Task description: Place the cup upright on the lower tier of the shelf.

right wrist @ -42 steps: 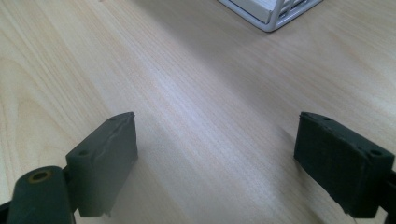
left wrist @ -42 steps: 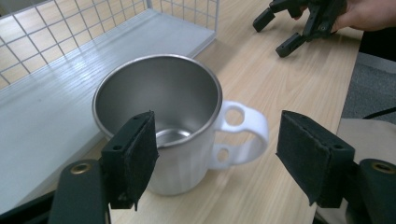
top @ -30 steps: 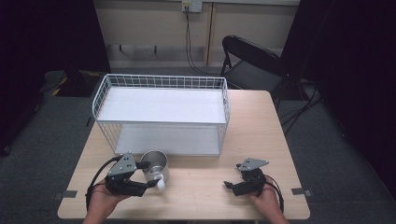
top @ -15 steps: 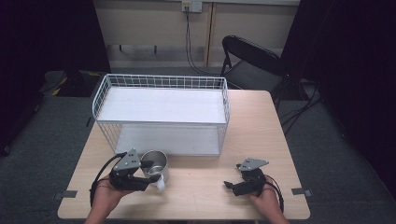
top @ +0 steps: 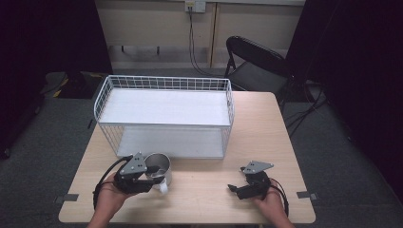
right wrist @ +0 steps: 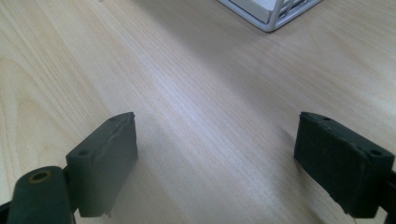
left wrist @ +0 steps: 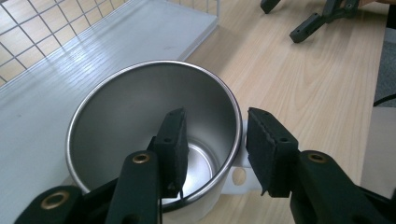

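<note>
High view: wooden table carrying a white wire basket across its far half. Metal mug standing upright just in front of the basket's near left corner, at about 7 o'clock from the table's middle. Left gripper reaching in from 8 o'clock, held in the left hand, tips at the mug's near rim. Right gripper resting low at about 5 o'clock, well apart from the mug, held by the right hand. Black folding chair standing beyond the table's far right corner.

Left gripper view: mug seen from above, open and shiny inside, its white handle at 5 o'clock. One jaw down inside the cup, the other outside at 3 o'clock beside the handle, the rim wall between them. Jaws just closing in, a narrow gap left between the outer pad and the rim, so not yet clamped. Basket floor at 10 o'clock; right gripper far off at 1 o'clock.

Right gripper view: jaws spread wide apart over bare tabletop, nothing between them. Basket corner at 1 o'clock.
</note>
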Tool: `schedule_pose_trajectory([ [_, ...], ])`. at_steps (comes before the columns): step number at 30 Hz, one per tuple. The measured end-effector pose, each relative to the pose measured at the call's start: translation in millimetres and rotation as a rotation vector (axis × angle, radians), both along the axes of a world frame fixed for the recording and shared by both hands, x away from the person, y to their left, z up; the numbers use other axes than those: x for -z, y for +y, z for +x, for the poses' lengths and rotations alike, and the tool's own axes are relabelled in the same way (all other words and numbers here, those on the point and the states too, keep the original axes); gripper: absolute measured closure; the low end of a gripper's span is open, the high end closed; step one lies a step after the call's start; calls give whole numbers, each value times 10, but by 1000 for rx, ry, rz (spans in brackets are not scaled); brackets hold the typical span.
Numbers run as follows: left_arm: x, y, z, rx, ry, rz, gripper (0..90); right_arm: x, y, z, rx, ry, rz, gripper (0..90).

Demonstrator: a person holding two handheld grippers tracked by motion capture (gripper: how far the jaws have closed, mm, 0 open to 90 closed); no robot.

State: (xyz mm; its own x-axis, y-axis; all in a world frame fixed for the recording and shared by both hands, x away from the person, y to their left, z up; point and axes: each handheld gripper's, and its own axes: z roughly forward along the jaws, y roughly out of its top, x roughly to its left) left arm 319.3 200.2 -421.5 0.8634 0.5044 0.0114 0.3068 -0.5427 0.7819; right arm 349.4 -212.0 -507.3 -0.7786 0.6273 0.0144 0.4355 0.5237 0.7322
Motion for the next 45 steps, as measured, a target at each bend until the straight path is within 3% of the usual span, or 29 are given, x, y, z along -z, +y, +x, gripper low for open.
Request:
schedule_pose_trajectory([
  [3, -5, -22, -5, 21, 17, -3, 714, 0, 0, 0, 0, 0, 0, 125],
  [7, -20, -41, 11, 30, 31, 3, 760, 0, 0, 0, 0, 0, 0, 125],
  [18, -20, -79, 11, 42, 60, -33, 840, 0, 0, 0, 0, 0, 0, 125],
  [21, -56, -98, -19, 31, -8, -12, 871, 0, 0, 0, 0, 0, 0, 125],
  [23, -95, -68, 5, 31, 6, -36, 874, 0, 0, 0, 0, 0, 0, 125],
  [25, -85, -92, -2, 33, 2, -8, 875, 0, 0, 0, 0, 0, 0, 125],
  [36, -78, -76, 22, 11, 12, -14, 875, 0, 0, 0, 0, 0, 0, 125],
  [45, -91, -86, 39, -13, -8, -11, 876, 0, 0, 0, 0, 0, 0, 126],
])
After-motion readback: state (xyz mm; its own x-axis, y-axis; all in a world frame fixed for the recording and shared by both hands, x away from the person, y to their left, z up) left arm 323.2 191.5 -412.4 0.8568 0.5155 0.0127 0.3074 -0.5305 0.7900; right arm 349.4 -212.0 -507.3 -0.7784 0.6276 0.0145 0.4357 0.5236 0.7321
